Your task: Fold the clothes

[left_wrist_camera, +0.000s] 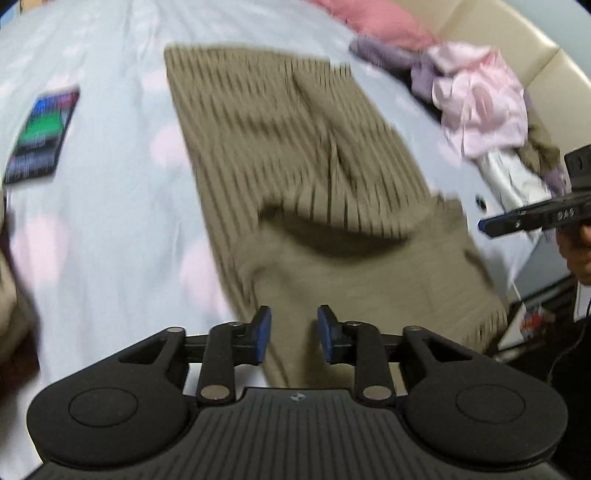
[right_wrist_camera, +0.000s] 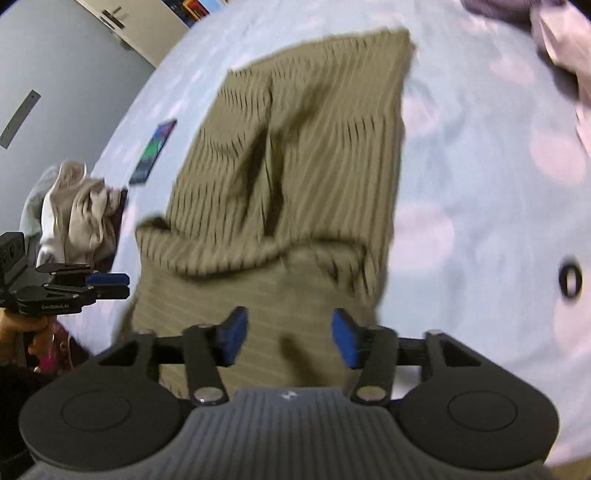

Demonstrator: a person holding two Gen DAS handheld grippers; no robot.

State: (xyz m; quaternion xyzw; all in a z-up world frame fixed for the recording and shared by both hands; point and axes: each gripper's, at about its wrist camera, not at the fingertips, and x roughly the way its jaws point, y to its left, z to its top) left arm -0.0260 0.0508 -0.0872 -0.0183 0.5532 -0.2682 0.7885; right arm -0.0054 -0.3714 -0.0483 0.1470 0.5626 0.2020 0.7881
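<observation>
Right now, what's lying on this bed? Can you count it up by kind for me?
Olive ribbed garment, spread flat: 1
Heaps of unsorted clothes: 2, pink and purple heap, beige heap
Phone: 1
Small black ring: 1
Total: 5

A bed with a pale blue sheet fills the view. A cream padded headboard stands at one o'clock; a grey wall at ten o'clock.
</observation>
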